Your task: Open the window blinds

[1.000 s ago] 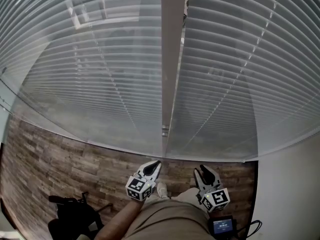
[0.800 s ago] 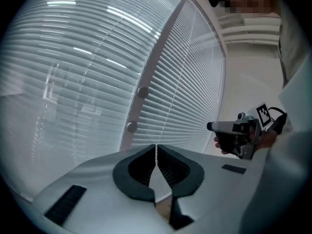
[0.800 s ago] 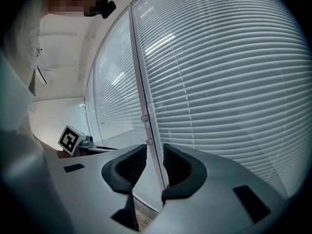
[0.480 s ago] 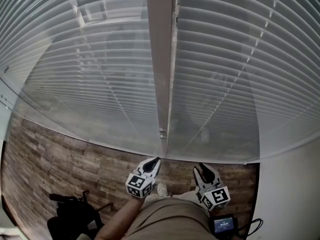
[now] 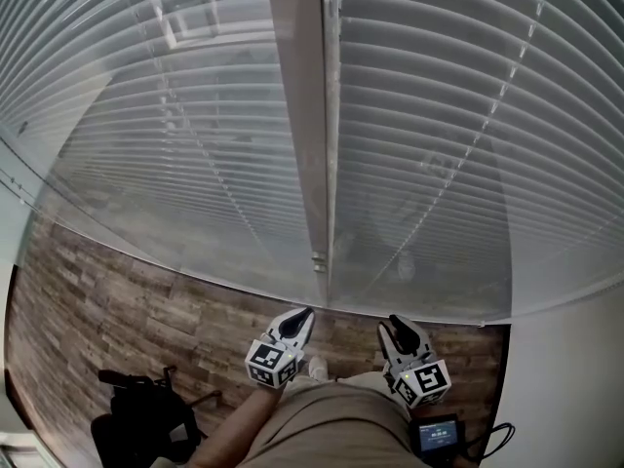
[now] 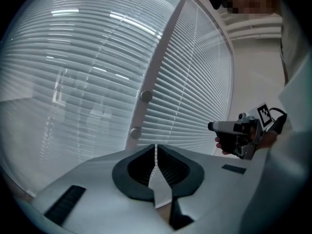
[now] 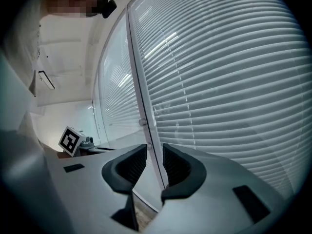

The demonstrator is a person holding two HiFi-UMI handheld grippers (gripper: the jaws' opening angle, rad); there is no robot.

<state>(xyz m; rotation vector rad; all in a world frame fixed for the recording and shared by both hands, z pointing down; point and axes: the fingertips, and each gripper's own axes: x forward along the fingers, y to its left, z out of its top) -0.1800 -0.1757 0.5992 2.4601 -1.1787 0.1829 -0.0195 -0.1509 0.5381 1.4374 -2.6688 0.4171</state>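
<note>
Blinds: two white horizontal-slat window blinds (image 5: 166,135) hang fully lowered side by side in front of you. Their slats are closed, a pale vertical frame post (image 5: 302,115) stands between them, and the wood-plank floor (image 5: 127,281) lies below.
Left tool: your left tool (image 5: 300,318) sits low by your waist, jaws pressed together on nothing. Part them before you reach.
Right tool: your right tool (image 5: 394,328) is just as low, jaws a little apart and empty. The post only shows through the gap.
Control: no wand or pull cord is plain from here, so look up along the post first.
Approach: raise one tool and pinch only the control, never the slats, which likely bend easily.
Risk: the thin lift cords (image 5: 229,198) crossing the slats could snag.
</note>
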